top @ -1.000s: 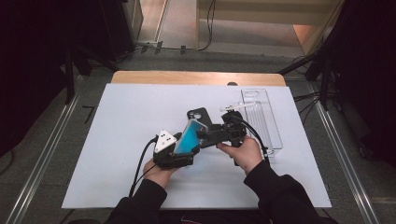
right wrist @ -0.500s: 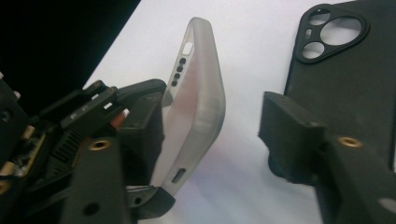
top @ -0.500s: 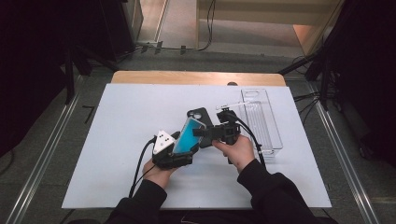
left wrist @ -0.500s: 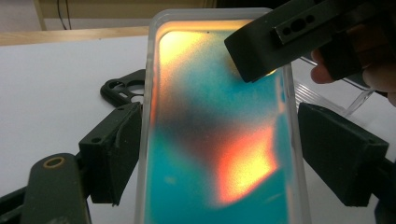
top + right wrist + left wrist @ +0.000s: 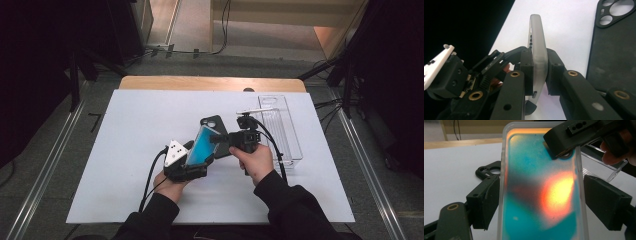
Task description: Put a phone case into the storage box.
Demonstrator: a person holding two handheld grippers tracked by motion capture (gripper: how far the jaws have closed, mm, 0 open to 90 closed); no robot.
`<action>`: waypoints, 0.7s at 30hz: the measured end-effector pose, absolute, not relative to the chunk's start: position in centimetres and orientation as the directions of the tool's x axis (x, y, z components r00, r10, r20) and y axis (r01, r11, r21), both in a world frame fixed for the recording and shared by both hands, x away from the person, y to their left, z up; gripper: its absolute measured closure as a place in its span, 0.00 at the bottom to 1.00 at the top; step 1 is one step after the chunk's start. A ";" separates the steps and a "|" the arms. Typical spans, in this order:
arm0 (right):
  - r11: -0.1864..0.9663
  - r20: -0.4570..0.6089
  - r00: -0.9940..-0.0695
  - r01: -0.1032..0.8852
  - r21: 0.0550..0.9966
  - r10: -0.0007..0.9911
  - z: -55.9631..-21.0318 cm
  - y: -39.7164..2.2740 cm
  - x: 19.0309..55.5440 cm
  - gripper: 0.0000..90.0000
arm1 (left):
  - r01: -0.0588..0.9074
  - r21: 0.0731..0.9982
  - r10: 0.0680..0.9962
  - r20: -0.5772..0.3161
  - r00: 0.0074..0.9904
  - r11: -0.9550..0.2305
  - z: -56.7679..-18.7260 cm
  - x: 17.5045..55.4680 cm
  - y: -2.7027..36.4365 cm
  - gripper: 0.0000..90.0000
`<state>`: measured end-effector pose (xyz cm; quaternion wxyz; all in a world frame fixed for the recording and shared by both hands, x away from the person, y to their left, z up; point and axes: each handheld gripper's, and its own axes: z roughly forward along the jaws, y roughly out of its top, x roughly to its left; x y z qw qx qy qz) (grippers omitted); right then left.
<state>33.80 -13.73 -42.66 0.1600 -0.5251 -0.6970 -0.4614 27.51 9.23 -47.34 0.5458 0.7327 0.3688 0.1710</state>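
Both hand-held grippers clamp translucent phone case w/ jaws.

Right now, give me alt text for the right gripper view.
The right gripper has just closed its two black jaws on the edge of a frosted translucent phone case, held edge-on above the white table. A black phone case lies at right.

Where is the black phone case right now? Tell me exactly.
In the high view the black phone case lies flat on the white table cover, just behind the translucent case that both grippers hold, left of the clear plastic tray.
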 end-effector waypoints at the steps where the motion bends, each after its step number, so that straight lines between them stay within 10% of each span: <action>1: 0.023 0.709 -0.400 0.879 0.477 0.581 -42.7 -13.8 33.8 0.85 | 0.353 0.925 0.728 -0.147 0.670 -0.138 -47.2 27.5 9.2 0.19; 21: 0.053 0.585 -0.460 0.814 0.579 0.668 -40.9 -15.1 33.1 0.86 | 0.536 0.819 0.691 -0.267 0.671 -0.204 -45.1 28.2 9.1 0.13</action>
